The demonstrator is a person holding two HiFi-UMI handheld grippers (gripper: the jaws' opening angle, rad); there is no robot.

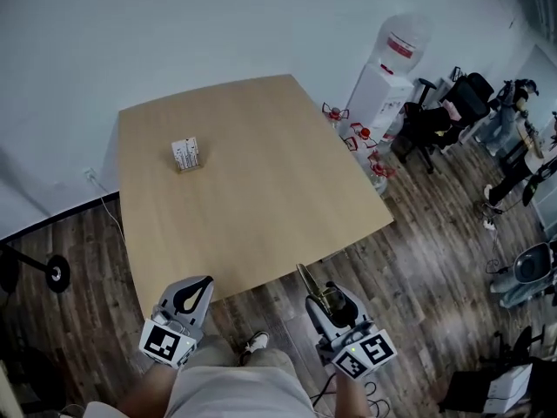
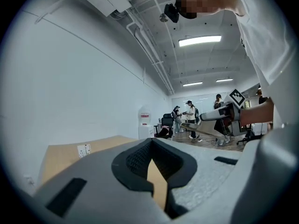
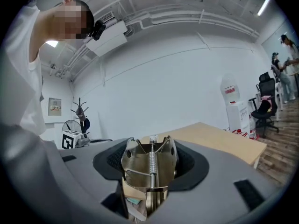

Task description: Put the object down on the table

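Note:
A shiny metal spring clamp (image 3: 149,164) sits between the jaws of my right gripper (image 3: 150,174), which is shut on it. In the head view the clamp (image 1: 307,282) sticks out of the right gripper (image 1: 324,303) just off the near edge of the wooden table (image 1: 261,181). My left gripper (image 1: 193,291) hovers at the table's near-left corner, its jaws shut with nothing between them (image 2: 152,164). A small white box (image 1: 185,153) stands on the table's far left part. Both grippers point about level, over the floor.
A water dispenser (image 1: 387,77) and small red objects (image 1: 359,134) stand beyond the table's right corner. Office chairs (image 1: 452,107) and people are further right. A cable runs down the wall at left (image 1: 103,197). The person's shoe (image 1: 254,345) is between the grippers.

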